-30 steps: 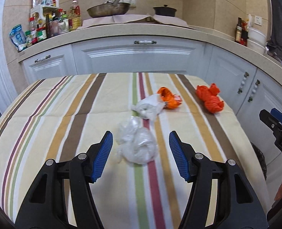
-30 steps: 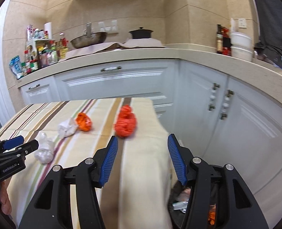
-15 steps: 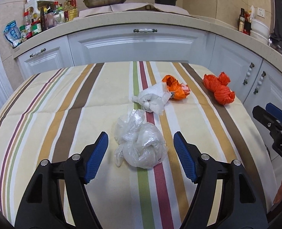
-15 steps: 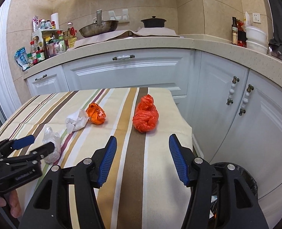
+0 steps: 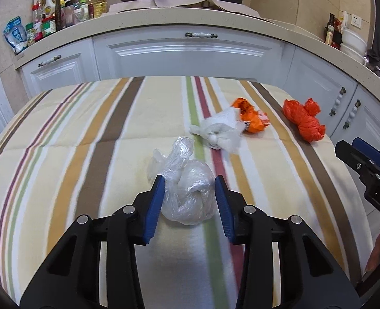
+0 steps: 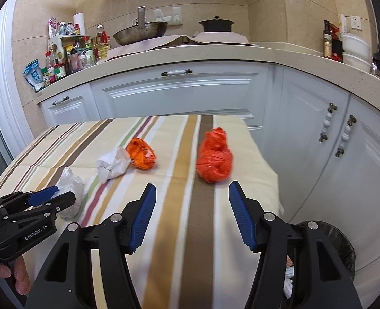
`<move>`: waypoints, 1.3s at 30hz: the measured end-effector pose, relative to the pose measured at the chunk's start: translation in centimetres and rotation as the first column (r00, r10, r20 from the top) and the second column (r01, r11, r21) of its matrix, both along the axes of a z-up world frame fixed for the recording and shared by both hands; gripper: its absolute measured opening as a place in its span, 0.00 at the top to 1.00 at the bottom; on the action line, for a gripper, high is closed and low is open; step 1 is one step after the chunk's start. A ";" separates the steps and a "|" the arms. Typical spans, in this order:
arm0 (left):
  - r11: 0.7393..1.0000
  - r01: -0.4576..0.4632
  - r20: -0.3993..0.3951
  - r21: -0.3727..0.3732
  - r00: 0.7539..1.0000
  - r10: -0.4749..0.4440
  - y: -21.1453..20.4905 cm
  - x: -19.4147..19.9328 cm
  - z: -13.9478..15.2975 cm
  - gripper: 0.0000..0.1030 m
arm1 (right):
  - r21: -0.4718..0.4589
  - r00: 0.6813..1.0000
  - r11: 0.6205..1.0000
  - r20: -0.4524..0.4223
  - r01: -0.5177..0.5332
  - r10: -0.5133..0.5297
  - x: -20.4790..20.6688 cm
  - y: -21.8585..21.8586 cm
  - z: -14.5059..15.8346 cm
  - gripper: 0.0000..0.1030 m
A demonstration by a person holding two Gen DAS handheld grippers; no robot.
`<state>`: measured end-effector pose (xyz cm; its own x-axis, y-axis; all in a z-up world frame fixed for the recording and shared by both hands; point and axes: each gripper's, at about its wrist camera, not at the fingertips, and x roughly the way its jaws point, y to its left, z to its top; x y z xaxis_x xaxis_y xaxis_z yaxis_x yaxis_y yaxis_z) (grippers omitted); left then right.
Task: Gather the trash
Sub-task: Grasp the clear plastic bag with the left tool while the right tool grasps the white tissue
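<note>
We read the table (image 5: 61, 154), under its striped cloth, from its left edge to its right. Near the middle lies the clear plastic bag (image 5: 187, 193), knotted into a lump whose loose tail points toward the far edge, so its long axis runs near to far. The left gripper (image 5: 188, 193) brackets this lump; its jaws have just been closing, and the blue pads sit against the film on both sides, so we judge the pinch as made or nearly so. Beyond lie a white wad (image 5: 220, 131) touching an orange wrapper (image 5: 251, 116). By the right edge lies the red bag (image 6: 214, 159), long axis also near to far. The right gripper (image 6: 192, 195) hovers short of it, jaws apart and empty. Next, we expect a lift of the clear bag toward the bin (image 6: 341, 247) beneath the near right corner.
</note>
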<state>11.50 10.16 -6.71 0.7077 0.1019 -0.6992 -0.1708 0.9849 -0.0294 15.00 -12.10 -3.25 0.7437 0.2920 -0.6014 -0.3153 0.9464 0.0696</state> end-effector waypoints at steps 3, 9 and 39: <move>0.999 -0.033 0.004 0.013 0.999 0.033 1.8 -0.4 0.3 0.63 | 0.006 1.000 1.000 -0.003 -0.024 0.024 0.5 1.4 0.1 0.44; 0.994 -0.106 0.009 0.021 0.994 0.106 5.7 -0.9 0.9 0.63 | 0.016 0.996 0.996 -0.018 -0.086 0.087 1.7 5.1 -0.1 0.44; 0.970 -0.244 -0.008 -0.015 0.970 0.244 15.7 -1.7 0.9 0.63 | -0.052 0.965 0.978 -0.182 -0.203 0.191 5.1 13.9 -2.8 0.71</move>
<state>9.83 25.81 -5.78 0.6586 0.2604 -0.7060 -0.4063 0.9127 -0.0424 20.15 1.76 -6.07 0.5568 0.3747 -0.7413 -0.4848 0.8713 0.0763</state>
